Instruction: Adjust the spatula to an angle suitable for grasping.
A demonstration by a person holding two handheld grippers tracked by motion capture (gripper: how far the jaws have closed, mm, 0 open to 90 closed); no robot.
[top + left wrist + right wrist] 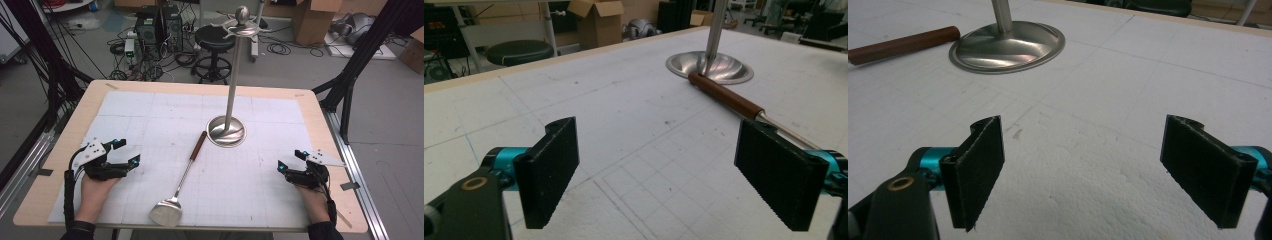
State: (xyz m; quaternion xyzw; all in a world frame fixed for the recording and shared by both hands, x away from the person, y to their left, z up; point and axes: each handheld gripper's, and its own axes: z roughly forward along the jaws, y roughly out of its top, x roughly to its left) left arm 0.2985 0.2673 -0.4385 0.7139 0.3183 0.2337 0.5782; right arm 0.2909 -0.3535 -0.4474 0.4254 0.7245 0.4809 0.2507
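Both tongs, left (125, 152) and right (290, 161), gape wide and empty beside the ladle (176, 192).

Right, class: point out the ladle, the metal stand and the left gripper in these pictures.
ladle (166, 210), high view, on its steel bowl near the table's front edge.
metal stand (226, 131), high view, on its round base.
left gripper (125, 152), high view, midway between its open jaws.

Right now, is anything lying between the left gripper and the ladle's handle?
Nothing visible. The left gripper is open, and only bare white mat lies between it and the ladle.
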